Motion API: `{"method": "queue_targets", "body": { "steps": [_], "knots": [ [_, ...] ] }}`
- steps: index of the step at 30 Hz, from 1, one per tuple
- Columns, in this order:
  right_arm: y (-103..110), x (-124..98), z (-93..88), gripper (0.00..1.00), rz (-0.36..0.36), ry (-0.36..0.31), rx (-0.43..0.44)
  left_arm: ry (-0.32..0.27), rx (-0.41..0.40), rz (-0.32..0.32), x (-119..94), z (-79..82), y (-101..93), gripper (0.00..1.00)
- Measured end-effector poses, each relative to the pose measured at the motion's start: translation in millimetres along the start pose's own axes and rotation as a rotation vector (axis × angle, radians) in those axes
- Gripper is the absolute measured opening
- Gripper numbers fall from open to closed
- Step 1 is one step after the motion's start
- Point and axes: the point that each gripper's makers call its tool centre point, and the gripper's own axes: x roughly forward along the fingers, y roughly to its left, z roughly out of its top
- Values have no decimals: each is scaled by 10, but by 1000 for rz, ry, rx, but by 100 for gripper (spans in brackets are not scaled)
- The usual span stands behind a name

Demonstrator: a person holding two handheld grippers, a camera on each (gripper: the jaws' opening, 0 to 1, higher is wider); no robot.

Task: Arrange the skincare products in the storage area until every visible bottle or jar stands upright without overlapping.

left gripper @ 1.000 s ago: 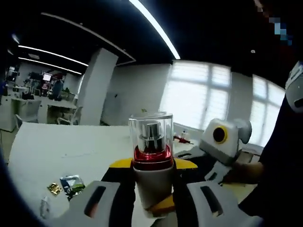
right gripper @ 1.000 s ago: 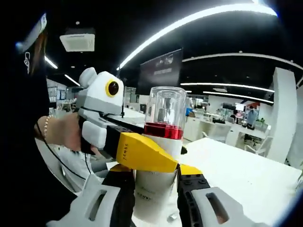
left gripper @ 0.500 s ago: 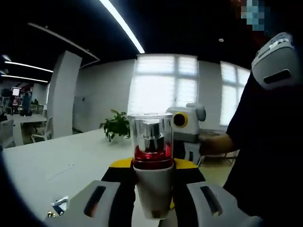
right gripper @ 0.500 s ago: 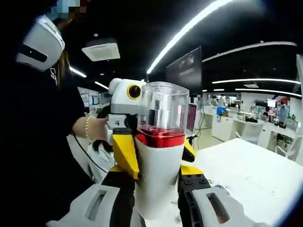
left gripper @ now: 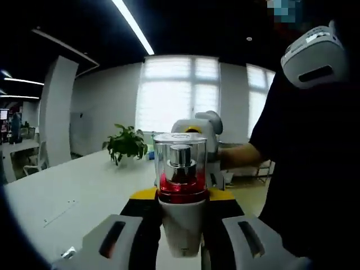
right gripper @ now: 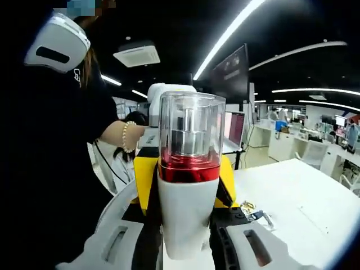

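A skincare bottle (left gripper: 181, 191) with a white body, red collar and clear cap over a silver pump stands upright between my left gripper's (left gripper: 181, 228) jaws, which are shut on its body. The right gripper's housing (left gripper: 194, 128) shows straight behind it, its yellow jaw tips flanking the bottle. In the right gripper view the same bottle (right gripper: 188, 169) is large and close, with my right gripper (right gripper: 185, 236) shut on its white base. The left gripper's white housing (right gripper: 169, 93) and yellow jaw tips sit behind it. The bottle is held above a white table (right gripper: 292, 208).
A person in dark clothes (right gripper: 50, 169) wearing a white headset (left gripper: 312, 56) stands close. A potted plant (left gripper: 126, 145) sits on the far table (left gripper: 62, 191). Small packets (right gripper: 256, 215) lie on the table at the right. Office desks fill the background.
Both cameras have swung around the bottle, so each opposite gripper now sits directly behind it. The bottle stays held by both grippers and looks closer in the right gripper view.
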Motion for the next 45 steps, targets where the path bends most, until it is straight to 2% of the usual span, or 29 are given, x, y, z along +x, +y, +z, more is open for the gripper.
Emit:
{"method": "queue_targets", "body": {
  "steps": [3, 9, 11, 15, 21, 26, 30, 35, 38, 45],
  "knots": [
    [-95, -33, -145, 24, -39, 31, -7, 25, -2, -4, 83, -94, 70, 24],
    [-283, -43, -529, 24, -74, 86, -33, 114, 6, -15, 241, -402, 196, 24],
    [-310, -35, -601, 24, -80, 93, -27, 137, -3, -18, 266, -496, 239, 24],
    [-388, 31, -917, 24, -108, 125, -20, 204, -31, -18, 312, -759, 325, 25],
    [-481, 105, -1247, 24, -123, 137, 13, 270, -69, -23, 376, -1129, 449, 25],
    [-574, 133, -1503, 24, -143, 182, 34, 311, -106, -26, 438, -1385, 567, 25],
    [-688, 130, -1659, 24, -163, 219, 36, 320, -128, -23, 481, -1531, 690, 25],
    [-950, 159, -1901, 24, -213, 240, 53, 342, -159, 12, 540, -1679, 875, 26],
    [-1056, 189, -2027, 24, -242, 254, 58, 385, -164, 11, 571, -1811, 984, 26],
    [-1164, 151, -2167, 24, -279, 268, 83, 400, -165, 0, 650, -1929, 1063, 27]
  ]
}}
